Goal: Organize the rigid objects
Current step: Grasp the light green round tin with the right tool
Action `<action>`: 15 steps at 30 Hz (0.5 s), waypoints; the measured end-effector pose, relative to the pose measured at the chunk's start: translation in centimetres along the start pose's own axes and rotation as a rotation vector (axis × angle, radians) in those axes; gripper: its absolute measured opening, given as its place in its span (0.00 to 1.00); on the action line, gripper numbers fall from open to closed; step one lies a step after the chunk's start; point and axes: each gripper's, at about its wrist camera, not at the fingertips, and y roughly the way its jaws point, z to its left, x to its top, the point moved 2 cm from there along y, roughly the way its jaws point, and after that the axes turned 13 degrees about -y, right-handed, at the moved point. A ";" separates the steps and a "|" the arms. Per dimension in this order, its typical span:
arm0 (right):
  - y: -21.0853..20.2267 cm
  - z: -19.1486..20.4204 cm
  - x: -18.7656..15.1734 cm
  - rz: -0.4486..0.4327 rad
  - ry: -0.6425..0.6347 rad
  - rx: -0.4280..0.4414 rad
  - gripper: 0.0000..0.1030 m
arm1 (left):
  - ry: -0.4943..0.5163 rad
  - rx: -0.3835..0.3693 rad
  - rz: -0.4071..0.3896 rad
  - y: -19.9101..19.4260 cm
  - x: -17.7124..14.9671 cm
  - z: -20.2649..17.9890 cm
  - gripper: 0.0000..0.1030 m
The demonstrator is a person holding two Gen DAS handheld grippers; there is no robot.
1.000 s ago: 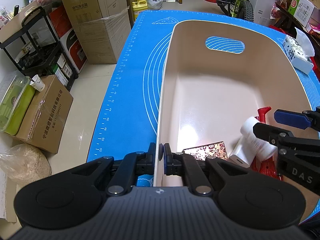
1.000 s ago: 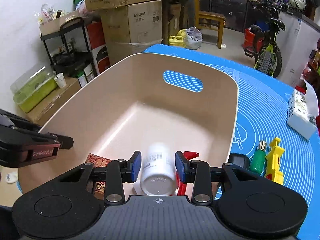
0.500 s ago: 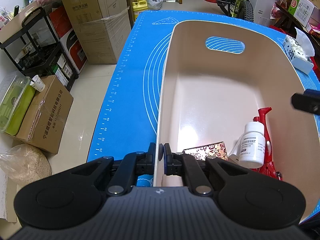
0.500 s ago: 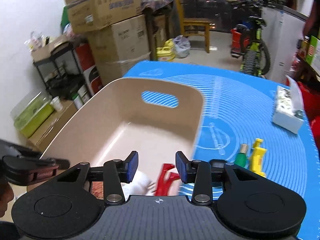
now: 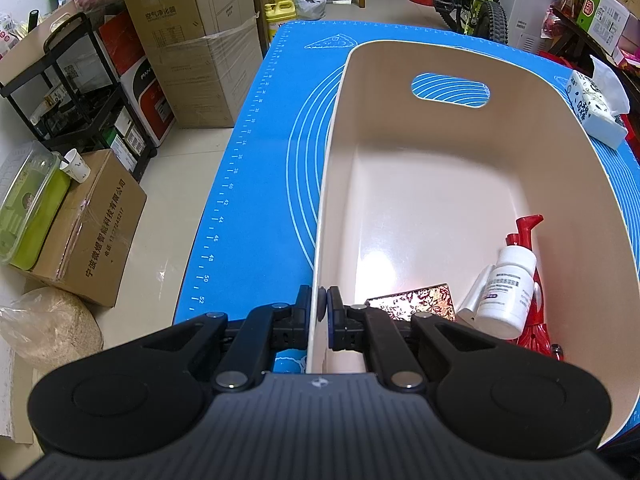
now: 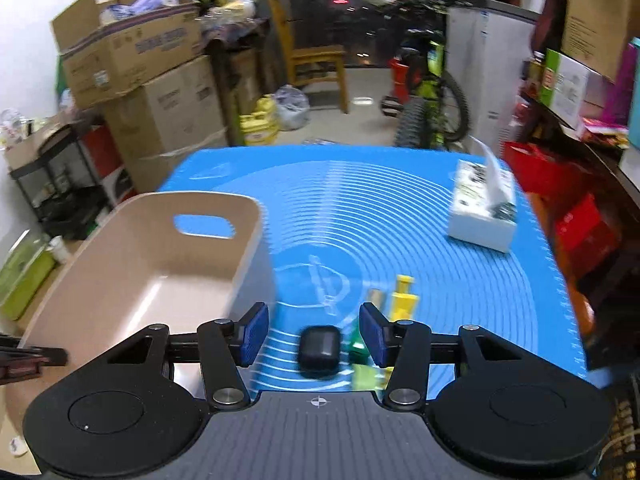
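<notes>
The left gripper (image 5: pixel 319 307) is clamped tight on the near rim of the beige bin (image 5: pixel 472 60), pinching its wall. Inside the bin, at about 4 o'clock in the left wrist view, a white bottle (image 5: pixel 508 292) leans on a red toy (image 5: pixel 528 236), with a patterned card (image 5: pixel 416 300) at 5 o'clock. The right gripper (image 6: pixel 314 332) is opening with nothing gripped; a black case (image 6: pixel 319 351) lies on the blue mat (image 6: pixel 400 208) between its fingers, green and yellow items (image 6: pixel 404 298) just beside at 3 o'clock.
</notes>
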 end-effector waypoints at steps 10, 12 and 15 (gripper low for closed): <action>3.5 -3.7 -3.5 0.196 0.065 -0.087 0.59 | 0.000 0.002 0.000 0.0 -0.1 -0.1 0.09; 4.3 -4.1 -4.2 0.236 0.074 -0.080 0.59 | 0.000 0.002 0.000 0.0 -0.1 -0.1 0.09; 5.2 -4.3 -5.3 0.296 0.096 -0.070 0.59 | 0.003 0.004 -0.001 0.0 -0.1 -0.1 0.09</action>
